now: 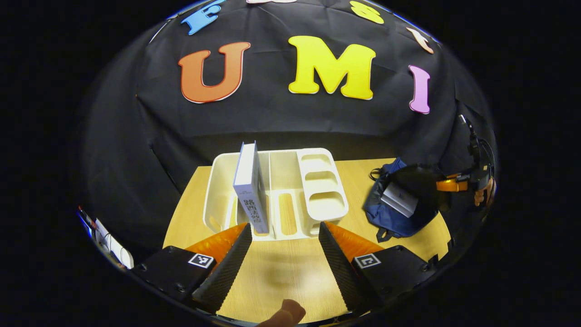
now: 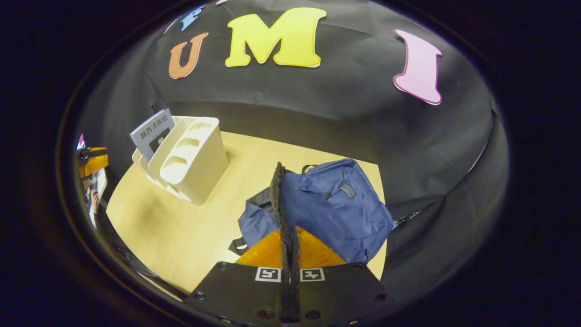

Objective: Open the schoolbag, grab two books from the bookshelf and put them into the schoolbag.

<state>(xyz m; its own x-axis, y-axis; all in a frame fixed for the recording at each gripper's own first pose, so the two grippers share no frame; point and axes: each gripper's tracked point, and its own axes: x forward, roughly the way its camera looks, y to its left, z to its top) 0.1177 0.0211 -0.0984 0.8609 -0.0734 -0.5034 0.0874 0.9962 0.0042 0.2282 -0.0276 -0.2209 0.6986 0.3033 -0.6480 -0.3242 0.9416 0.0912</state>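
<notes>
A white bookshelf [image 1: 290,195] stands on the wooden table straight ahead of my left gripper [image 1: 285,225], which is open and empty just short of it. One book [image 1: 249,186] stands upright in the shelf's left slot. To the right lies the blue schoolbag [image 1: 390,218], open, with a grey book [image 1: 399,200] inside. My right gripper [image 2: 278,175] is shut on the rim of the schoolbag [image 2: 336,200] and holds its mouth up. The right gripper view also has the bookshelf [image 2: 195,154] and its book [image 2: 152,129] at far left.
The wooden table [image 1: 281,272] has bare room between the shelf and its near edge. The shelf's right side has several small empty compartments [image 1: 320,181]. A fingertip [image 1: 286,313] shows at the bottom edge. The left gripper [image 2: 93,163] appears far left in the right gripper view.
</notes>
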